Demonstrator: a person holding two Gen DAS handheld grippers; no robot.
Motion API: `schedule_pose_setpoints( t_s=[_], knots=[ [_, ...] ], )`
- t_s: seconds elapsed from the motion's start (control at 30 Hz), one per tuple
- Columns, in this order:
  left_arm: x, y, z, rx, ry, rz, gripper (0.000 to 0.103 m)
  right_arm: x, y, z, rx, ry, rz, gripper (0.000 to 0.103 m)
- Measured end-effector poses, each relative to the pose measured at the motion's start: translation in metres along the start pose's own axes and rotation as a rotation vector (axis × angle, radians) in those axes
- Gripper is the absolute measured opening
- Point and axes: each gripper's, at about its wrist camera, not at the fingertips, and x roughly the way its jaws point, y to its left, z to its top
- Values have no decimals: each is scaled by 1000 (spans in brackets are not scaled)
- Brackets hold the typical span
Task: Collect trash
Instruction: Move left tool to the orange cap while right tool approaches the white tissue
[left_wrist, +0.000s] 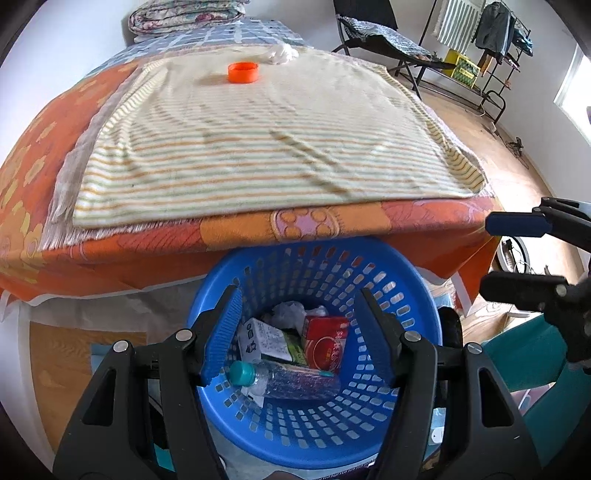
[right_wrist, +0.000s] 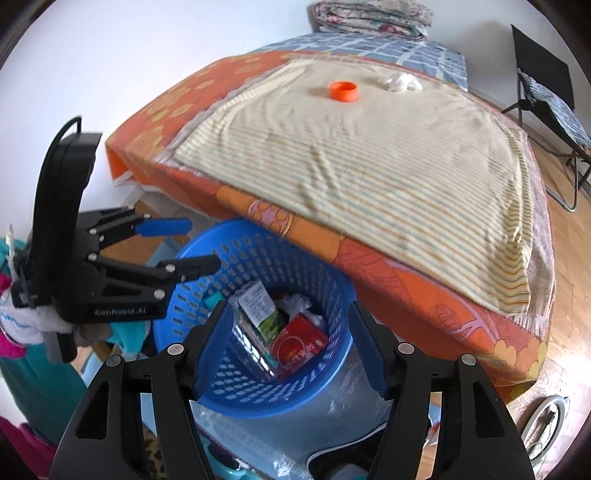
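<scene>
We are looking at the trash that is sitting out on the bed: an orange cap (left_wrist: 242, 72) and a crumpled white tissue (left_wrist: 279, 54), lying near each other on the striped towel (left_wrist: 258, 147) at the far end. Other trash is lying in the blue basket (left_wrist: 406, 280) just below the near edge of the bed (left_wrist: 332, 225): a plastic bottle (left_wrist: 288, 380), a red box (left_wrist: 327, 347) and a white and green carton (left_wrist: 269, 341). We are holding the left gripper (left_wrist: 295, 332) right over the basket with its fingers spread apart and nothing between them. The right gripper (right_wrist: 288, 339) is hanging over the basket too, also spread wide and holding nothing. So we think we are in between pick-ups, with two pieces left to get. Next, we think, one gripper needs to reach far across the bed to the cap or the tissue, come down around it, and squeeze gently so the soft towel is not getting pinched too.
</scene>
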Motion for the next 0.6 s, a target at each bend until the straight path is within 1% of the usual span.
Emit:
schedule_pose_setpoints(
  t_s=[0.27, 0.6],
  knots=[
    [-5, 0, 24, -11, -30, -11, 65, -10, -14, 23, 52, -47, -37, 64],
    [-11, 0, 70, -19, -93, -16, 65, -23, -28, 58, 59, -117, -112, 64]
  ],
)
